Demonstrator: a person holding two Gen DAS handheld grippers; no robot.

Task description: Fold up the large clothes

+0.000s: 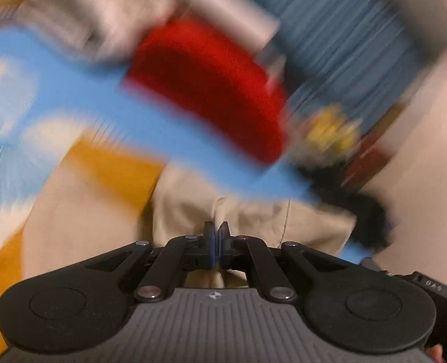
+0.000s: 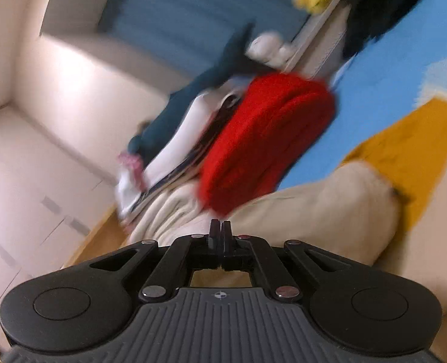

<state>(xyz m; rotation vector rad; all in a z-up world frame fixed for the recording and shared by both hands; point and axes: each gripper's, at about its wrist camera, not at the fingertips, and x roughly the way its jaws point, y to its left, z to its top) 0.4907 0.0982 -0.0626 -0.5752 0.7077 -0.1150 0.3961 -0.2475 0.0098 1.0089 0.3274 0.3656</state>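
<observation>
Blue-and-yellow bedspread (image 2: 374,90) (blurred) carries beige garment (image 2: 299,211), red cushion (image 2: 265,139).

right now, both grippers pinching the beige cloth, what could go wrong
1. Both views are motion-blurred, so the swing looks fast; the beige garment may slip from the left gripper, whose jaws seem to hold only a thin ridge.
2. The red folded item lies close behind and could get dragged.

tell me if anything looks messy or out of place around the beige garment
Yes: behind the beige garment, a stack of clothes beside the red knitted item looks loosely piled, with edges sticking out unevenly. Blur hides finer detail.
</observation>
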